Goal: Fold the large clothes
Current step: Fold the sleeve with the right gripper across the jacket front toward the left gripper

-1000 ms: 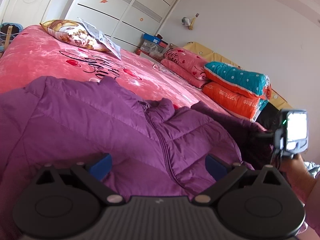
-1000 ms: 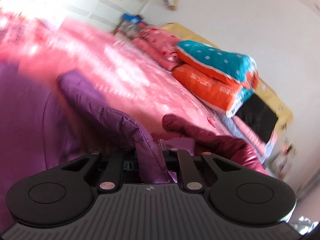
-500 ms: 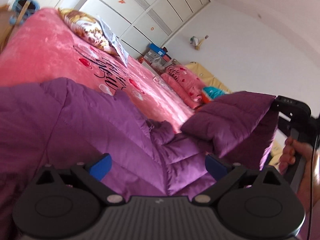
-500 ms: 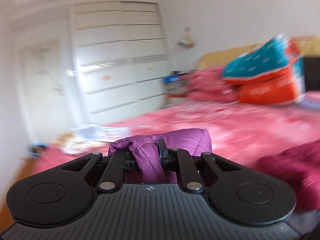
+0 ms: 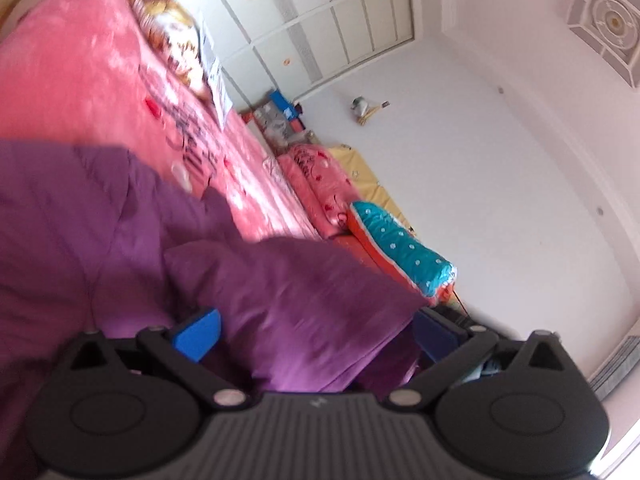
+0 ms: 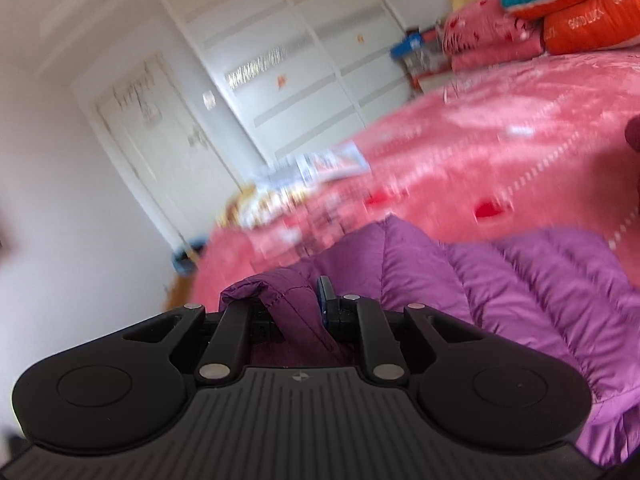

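Observation:
A purple puffer jacket lies on the pink bed. One sleeve is folded across the jacket body and lies between the fingers of my left gripper, which is open, its blue pads wide apart. My right gripper is shut on the sleeve's cuff and holds it over the quilted jacket body.
A patterned pillow with papers lies at the bed's far end. Folded quilts in pink, orange and teal are stacked along the bed's side by the wall. White wardrobe doors and a room door stand beyond the bed.
My right gripper has carried the sleeve across over the jacket body. The sleeve now lies between the left gripper's open fingers. Both cameras have tilted.

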`<state>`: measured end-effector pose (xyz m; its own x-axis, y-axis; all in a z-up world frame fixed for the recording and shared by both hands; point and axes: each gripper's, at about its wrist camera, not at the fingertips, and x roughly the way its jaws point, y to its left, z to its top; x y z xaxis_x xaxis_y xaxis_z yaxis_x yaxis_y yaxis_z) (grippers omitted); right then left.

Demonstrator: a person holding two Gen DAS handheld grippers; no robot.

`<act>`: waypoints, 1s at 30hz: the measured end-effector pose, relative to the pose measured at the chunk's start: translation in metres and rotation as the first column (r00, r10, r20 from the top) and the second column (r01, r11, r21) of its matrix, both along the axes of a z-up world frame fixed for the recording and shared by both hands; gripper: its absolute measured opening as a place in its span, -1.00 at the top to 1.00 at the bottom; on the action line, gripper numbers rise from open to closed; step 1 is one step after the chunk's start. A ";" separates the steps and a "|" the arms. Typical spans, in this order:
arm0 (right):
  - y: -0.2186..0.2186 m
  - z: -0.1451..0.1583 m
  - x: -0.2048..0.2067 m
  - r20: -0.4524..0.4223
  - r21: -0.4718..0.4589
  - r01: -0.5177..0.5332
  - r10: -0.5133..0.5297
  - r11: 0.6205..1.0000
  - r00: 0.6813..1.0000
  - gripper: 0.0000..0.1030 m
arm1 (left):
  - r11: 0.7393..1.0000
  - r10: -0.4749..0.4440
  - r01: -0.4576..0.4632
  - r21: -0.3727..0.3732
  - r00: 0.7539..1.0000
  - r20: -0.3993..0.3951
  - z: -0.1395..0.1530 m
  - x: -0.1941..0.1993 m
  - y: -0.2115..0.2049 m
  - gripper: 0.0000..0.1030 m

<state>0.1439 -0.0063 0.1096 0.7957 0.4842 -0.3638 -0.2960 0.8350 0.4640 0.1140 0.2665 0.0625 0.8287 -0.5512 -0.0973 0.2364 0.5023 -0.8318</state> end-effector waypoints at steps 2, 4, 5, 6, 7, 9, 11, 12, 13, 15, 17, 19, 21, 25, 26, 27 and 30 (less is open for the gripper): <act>0.004 -0.014 -0.001 -0.034 -0.069 -0.026 0.024 0.997 0.999 0.53 | 1.000 0.020 -0.021 0.006 1.000 0.022 0.002 -0.002 0.002 -0.98; 0.010 -0.028 -0.008 -0.063 -0.126 -0.049 0.042 0.991 0.997 0.45 | 0.999 0.043 -0.044 0.000 0.998 0.041 0.005 -0.004 0.007 -0.98; 0.013 -0.033 -0.011 -0.074 -0.152 -0.060 0.050 0.987 0.996 0.32 | 0.998 0.059 -0.059 -0.001 0.997 0.048 0.005 -0.004 0.009 -0.98; 0.014 -0.037 -0.008 -0.084 -0.178 -0.075 0.061 0.981 0.995 0.21 | 0.997 0.074 -0.074 0.001 0.996 0.053 0.006 -0.006 0.011 -0.98; 0.019 -0.040 -0.010 -0.091 -0.205 -0.090 0.073 0.975 0.993 -0.14 | 0.996 0.091 -0.092 0.006 0.994 0.055 0.006 -0.007 0.013 -0.98; 0.028 -0.042 -0.018 -0.084 -0.267 -0.121 0.102 0.956 0.991 -0.47 | 0.990 0.138 -0.139 0.025 0.989 0.051 0.008 -0.007 0.017 -0.98; 0.031 -0.038 -0.019 -0.067 -0.316 -0.147 0.132 0.937 0.989 -0.98 | 0.979 0.196 -0.198 0.050 0.980 0.042 0.008 -0.009 0.019 -0.98; 0.032 -0.038 -0.024 -0.061 -0.336 -0.154 0.142 0.929 0.988 -0.97 | 0.972 0.223 -0.225 0.063 0.974 0.037 0.008 -0.010 0.020 -0.98; 0.033 -0.039 -0.027 -0.062 -0.349 -0.161 0.149 0.923 0.987 -0.97 | 0.965 0.249 -0.251 0.079 0.968 0.033 0.009 -0.010 0.021 -0.98; 0.027 -0.037 -0.031 -0.058 -0.358 -0.159 0.148 0.920 0.987 -0.97 | 0.947 0.300 -0.302 0.112 0.953 0.030 0.010 -0.011 0.023 -0.98; 0.018 -0.034 -0.042 -0.024 -0.353 -0.114 0.113 0.928 0.993 -0.98 | 0.924 0.357 -0.357 0.140 0.934 0.024 0.011 -0.011 0.027 -0.98; 0.004 -0.023 -0.059 0.024 -0.348 -0.051 0.063 0.936 0.998 -0.98 | 0.900 0.408 -0.404 0.163 0.913 0.011 0.011 -0.011 0.032 -0.98; -0.014 -0.016 -0.061 0.077 -0.368 0.032 -0.004 0.929 0.997 -0.99 | 0.868 0.463 -0.455 0.198 0.886 0.004 0.012 -0.012 0.034 -0.98; -0.041 -0.010 -0.040 0.118 -0.407 0.182 -0.146 0.895 0.982 -1.00 | 0.830 0.512 -0.502 0.243 0.859 0.025 0.015 -0.014 0.036 -0.98; -0.048 -0.009 -0.036 0.112 -0.384 0.196 -0.165 0.903 0.980 -1.00 | 0.833 0.499 -0.493 0.251 0.865 0.044 0.018 -0.014 0.034 -0.98; -0.055 -0.009 -0.031 0.091 -0.343 0.186 -0.165 0.921 0.982 -1.00 | 0.838 0.484 -0.482 0.257 0.873 0.060 0.019 -0.015 0.030 -0.98; -0.059 -0.016 -0.028 0.035 -0.266 0.147 -0.143 0.953 0.989 -1.00 | 0.859 0.433 -0.440 0.263 0.897 0.086 0.020 -0.015 0.019 -0.98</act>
<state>0.1154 -0.0654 0.0934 0.8565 0.2502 -0.4514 -0.1680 0.9622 0.2144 0.0989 0.2856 0.0821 0.9819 -0.0879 -0.1677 -0.0423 0.7615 -0.6468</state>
